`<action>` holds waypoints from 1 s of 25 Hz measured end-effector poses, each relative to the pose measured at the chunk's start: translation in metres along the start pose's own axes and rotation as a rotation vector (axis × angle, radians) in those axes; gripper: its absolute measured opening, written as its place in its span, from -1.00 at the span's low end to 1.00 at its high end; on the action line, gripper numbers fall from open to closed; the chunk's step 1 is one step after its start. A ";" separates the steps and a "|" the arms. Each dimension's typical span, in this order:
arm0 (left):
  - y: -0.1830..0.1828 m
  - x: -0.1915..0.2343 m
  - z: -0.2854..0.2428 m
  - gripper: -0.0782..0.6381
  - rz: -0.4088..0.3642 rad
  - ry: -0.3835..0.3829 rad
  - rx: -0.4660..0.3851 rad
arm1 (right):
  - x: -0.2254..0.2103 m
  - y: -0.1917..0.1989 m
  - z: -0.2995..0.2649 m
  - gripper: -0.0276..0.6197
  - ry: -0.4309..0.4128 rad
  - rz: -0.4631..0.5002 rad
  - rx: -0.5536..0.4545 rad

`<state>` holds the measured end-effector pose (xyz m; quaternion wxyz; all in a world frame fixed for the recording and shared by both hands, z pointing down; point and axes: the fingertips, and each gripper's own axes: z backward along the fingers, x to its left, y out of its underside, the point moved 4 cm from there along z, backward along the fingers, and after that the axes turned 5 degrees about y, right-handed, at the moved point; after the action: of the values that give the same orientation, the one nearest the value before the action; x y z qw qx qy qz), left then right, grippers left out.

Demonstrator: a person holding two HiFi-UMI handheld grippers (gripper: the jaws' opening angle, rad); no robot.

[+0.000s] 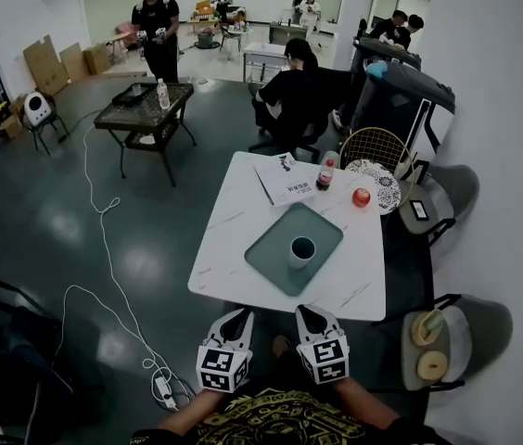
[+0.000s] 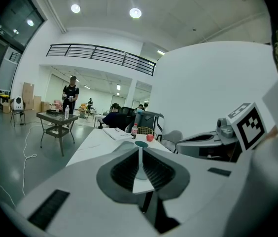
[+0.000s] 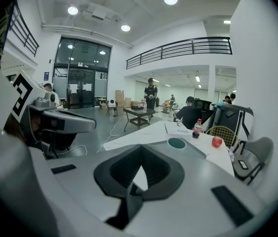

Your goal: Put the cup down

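I see a big hall with a grey floor, and in front of me stands a white table (image 1: 234, 230). A green tray (image 1: 266, 248) lies on it, and the cup (image 1: 302, 251) stands upright on this tray. My left tool (image 1: 240, 317) and right tool (image 1: 307, 313) are both closed with nothing between them. They are at the near edge of the table, apart from the cup.

The left gripper (image 1: 238, 319) and right gripper (image 1: 308, 313) are held low, side by side, pointing forward, jaws pressed together, both empty.
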<state>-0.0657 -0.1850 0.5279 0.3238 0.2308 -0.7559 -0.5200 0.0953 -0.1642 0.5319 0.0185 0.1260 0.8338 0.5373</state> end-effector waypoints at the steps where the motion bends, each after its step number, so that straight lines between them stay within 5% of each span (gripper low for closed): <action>1: 0.002 -0.003 0.005 -0.69 0.000 0.004 0.001 | 0.004 0.001 0.005 -0.89 0.001 -0.001 0.006; 13: 0.011 -0.035 0.038 -0.69 0.002 -0.024 -0.043 | 0.018 0.014 0.052 -0.89 -0.030 0.017 0.000; 25: 0.026 -0.111 0.013 -0.69 0.002 -0.066 0.001 | -0.039 0.058 0.102 -0.89 -0.071 -0.029 0.005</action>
<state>-0.0002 -0.0915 0.5214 0.2993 0.2129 -0.7668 -0.5264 0.1607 -0.0596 0.5366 0.0556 0.1330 0.8355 0.5302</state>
